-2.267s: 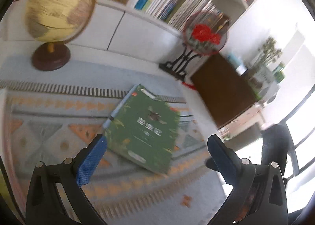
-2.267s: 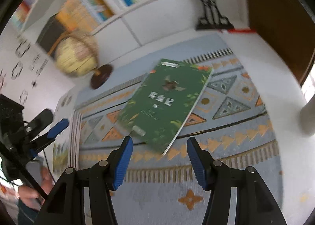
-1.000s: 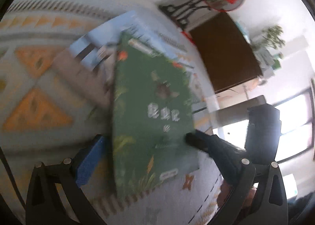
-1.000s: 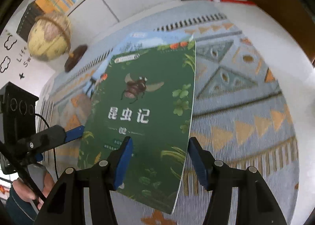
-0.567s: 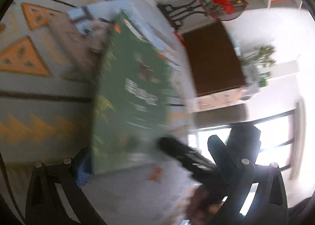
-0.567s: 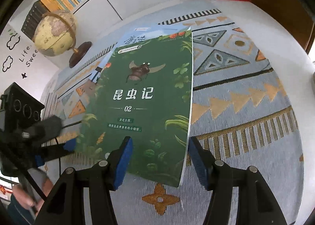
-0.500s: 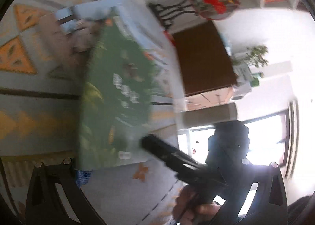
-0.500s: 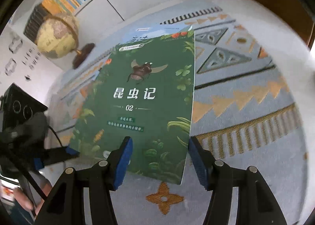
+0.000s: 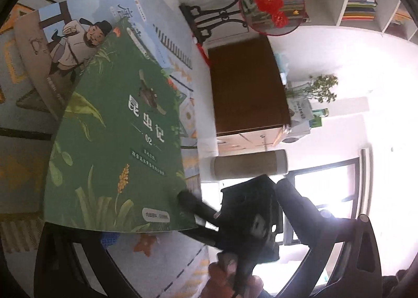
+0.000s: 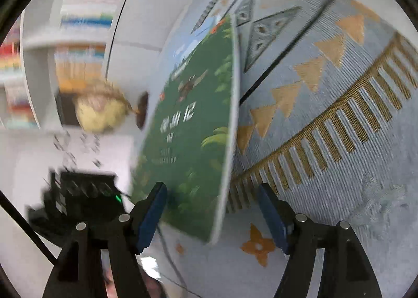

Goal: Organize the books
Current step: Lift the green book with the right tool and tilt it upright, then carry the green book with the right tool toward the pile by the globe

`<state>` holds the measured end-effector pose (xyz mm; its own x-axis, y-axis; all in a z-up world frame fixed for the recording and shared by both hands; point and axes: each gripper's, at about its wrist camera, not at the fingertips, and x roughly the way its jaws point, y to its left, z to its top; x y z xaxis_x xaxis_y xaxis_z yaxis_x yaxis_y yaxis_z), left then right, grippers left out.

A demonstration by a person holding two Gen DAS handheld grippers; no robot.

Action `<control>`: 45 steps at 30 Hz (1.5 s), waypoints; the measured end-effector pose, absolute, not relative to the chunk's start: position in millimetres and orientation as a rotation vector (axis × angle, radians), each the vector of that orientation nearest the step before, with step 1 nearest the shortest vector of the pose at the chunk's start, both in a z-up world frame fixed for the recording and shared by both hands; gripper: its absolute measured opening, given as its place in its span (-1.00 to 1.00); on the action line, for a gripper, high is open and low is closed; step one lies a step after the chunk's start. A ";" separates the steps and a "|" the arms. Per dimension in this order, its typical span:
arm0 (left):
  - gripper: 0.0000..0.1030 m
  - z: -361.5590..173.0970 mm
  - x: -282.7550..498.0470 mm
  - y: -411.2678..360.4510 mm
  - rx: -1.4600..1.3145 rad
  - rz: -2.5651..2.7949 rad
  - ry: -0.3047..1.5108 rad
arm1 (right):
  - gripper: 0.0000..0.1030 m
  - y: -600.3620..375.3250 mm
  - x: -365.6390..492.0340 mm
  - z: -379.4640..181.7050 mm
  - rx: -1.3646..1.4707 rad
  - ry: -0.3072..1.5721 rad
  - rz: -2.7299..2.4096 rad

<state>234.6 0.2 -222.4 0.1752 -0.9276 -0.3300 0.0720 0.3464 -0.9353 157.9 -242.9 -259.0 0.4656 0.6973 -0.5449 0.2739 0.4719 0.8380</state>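
1. Right gripper [image 10: 211, 215]: the blue pads stand apart. The jaws have just been opening. The near corner of the green book [image 10: 193, 141] lies between them, and neither pad presses on it.

2. Left gripper [image 9: 203, 240]: only a scrap of one blue pad [image 9: 109, 237] shows, under the near edge of the green book [image 9: 115, 146] at seven o'clock in the left wrist view. The opposite finger is hidden behind the other tool. Whether this gripper clamps the book cannot be told.

3. Green book: the cover carries a beetle, leaves and white characters. In the right wrist view it stands tilted, its right edge raised off the rug [image 10: 326, 105]. In the left wrist view its far part overlaps an illustrated book [image 9: 62, 37] at ten o'clock, which lies flat on the rug.

4. A hand [image 9: 232, 279] at six o'clock in the left wrist view holds the black body of the right tool.

5. Surroundings: a red-flowered round fan on a black stand [image 9: 271, 5] at one o'clock, a brown cabinet [image 9: 248, 86] below it, and shelved books [image 9: 363, 0] beyond. In the right wrist view a blurred globe [image 10: 102, 110] sits at nine o'clock.
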 end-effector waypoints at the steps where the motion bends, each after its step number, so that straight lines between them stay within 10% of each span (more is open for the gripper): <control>1: 0.98 -223.3 234.3 -0.2 -0.949 -0.884 1.172 | 0.35 -244.3 159.0 -260.4 1.122 1.088 0.340; 6: 0.99 -232.4 233.0 5.5 -0.940 -0.853 1.184 | -0.74 -244.4 169.4 -266.0 1.177 1.049 0.294; 9: 0.98 -238.5 231.3 10.0 -0.918 -0.840 1.210 | -0.85 -242.4 165.6 -261.2 1.218 1.009 0.326; 45: 0.99 -170.2 104.0 -38.2 -0.292 -0.728 1.094 | -0.74 -217.8 81.8 -171.7 0.239 1.054 0.386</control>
<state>104.0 -38.2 -170.2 0.2588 -0.6645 -0.7011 0.3902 0.7359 -0.5534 81.8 -217.8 -171.7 0.4362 0.4192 -0.7962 -0.1939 0.9079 0.3717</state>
